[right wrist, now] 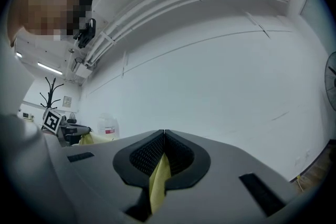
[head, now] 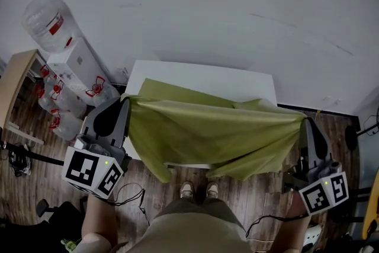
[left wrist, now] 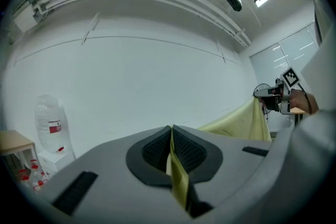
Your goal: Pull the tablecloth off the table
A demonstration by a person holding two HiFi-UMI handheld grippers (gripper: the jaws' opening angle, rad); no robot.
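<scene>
An olive-green tablecloth (head: 213, 130) hangs stretched between my two grippers above the near side of a white table (head: 207, 77). Its far part still lies on the tabletop and its lower edge droops in front of the table. My left gripper (head: 125, 101) is shut on the cloth's left corner, and a strip of cloth (left wrist: 177, 178) shows pinched between its pads. My right gripper (head: 304, 121) is shut on the right corner, with a fold of cloth (right wrist: 158, 183) clamped between its pads. Both grippers point level towards the white wall.
A water dispenser (head: 74, 65) with a large bottle (head: 46, 21) stands left of the table, with several bottles (head: 56, 101) beside it and a wooden shelf (head: 15, 83) at the far left. The person's feet (head: 198, 189) are on the wooden floor at the table's near edge.
</scene>
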